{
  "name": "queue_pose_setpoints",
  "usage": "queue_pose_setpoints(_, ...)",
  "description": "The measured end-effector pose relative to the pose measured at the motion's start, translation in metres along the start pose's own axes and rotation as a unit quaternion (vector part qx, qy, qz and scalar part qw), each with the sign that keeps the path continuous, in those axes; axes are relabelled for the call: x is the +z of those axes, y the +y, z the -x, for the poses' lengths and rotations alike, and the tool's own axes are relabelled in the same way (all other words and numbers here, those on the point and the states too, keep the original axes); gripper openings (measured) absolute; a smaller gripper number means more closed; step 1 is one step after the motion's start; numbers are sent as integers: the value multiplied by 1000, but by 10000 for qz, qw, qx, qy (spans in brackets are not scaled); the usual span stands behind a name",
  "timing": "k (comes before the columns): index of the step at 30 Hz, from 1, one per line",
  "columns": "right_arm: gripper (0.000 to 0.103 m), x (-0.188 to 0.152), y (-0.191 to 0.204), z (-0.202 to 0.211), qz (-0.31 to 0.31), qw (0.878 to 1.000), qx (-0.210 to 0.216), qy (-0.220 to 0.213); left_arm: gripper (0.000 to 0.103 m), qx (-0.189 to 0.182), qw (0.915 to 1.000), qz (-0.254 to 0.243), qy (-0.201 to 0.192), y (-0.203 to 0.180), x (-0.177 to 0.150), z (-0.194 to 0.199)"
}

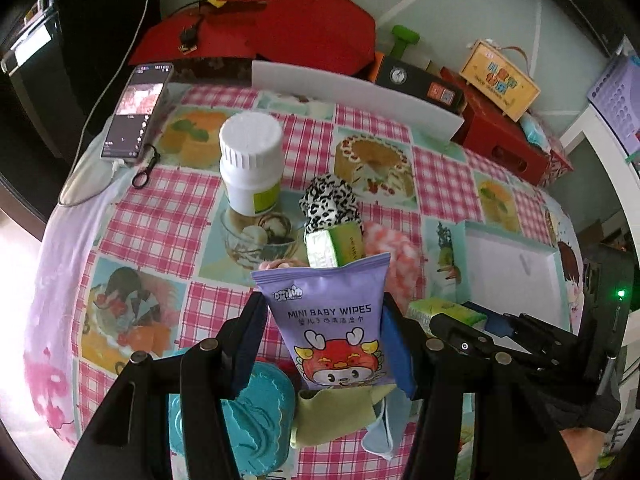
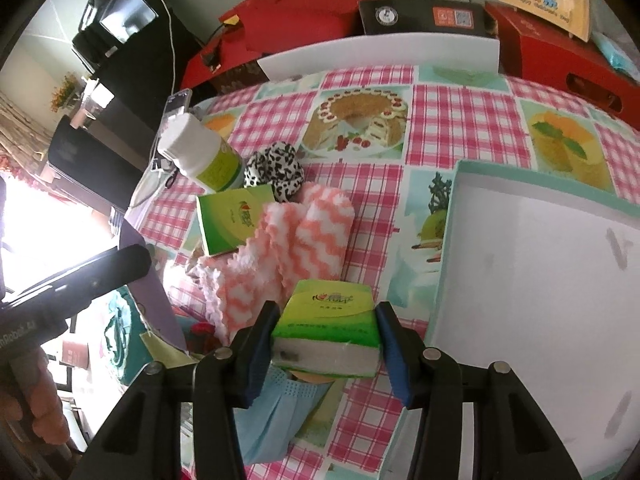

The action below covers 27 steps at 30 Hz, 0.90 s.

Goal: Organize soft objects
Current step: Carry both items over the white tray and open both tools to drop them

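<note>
My left gripper (image 1: 326, 344) is shut on a purple pack of mini baby wipes (image 1: 334, 320) and holds it above the table. My right gripper (image 2: 326, 340) is shut on a green tissue pack (image 2: 328, 330), just left of the open white box with a teal rim (image 2: 540, 280). A second green tissue pack (image 2: 230, 218), a pink-and-white zigzag cloth (image 2: 288, 240) and a black-and-white spotted scrunchie (image 2: 276, 170) lie in a cluster on the table. A blue face mask (image 2: 280, 412) and a green cloth (image 1: 332, 412) lie under the grippers.
A white pill bottle (image 1: 251, 160) stands beside the scrunchie. A phone (image 1: 136, 112) lies at the table's far left. A white board (image 1: 356, 96), red boxes (image 1: 280, 24) and a black box (image 1: 420, 80) line the back edge. A teal lid (image 1: 260, 420) lies near the front.
</note>
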State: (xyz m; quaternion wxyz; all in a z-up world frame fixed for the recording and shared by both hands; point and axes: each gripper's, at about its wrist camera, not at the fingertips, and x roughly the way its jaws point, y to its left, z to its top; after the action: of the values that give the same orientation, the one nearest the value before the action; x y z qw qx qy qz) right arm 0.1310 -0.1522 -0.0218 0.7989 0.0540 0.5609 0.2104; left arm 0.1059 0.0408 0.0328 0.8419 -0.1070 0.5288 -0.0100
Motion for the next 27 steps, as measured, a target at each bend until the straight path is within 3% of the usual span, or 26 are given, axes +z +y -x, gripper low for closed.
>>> queue_pose_setpoints(19, 50, 2, -1, 27, 64, 9994, 26, -344, 57, -3, 9995, 75, -314, -5, 3, 24)
queue_pose_setpoints(27, 50, 4, -2, 57, 112, 9975, -29, -697, 57, -136, 9986, -162, -483, -30, 3, 39)
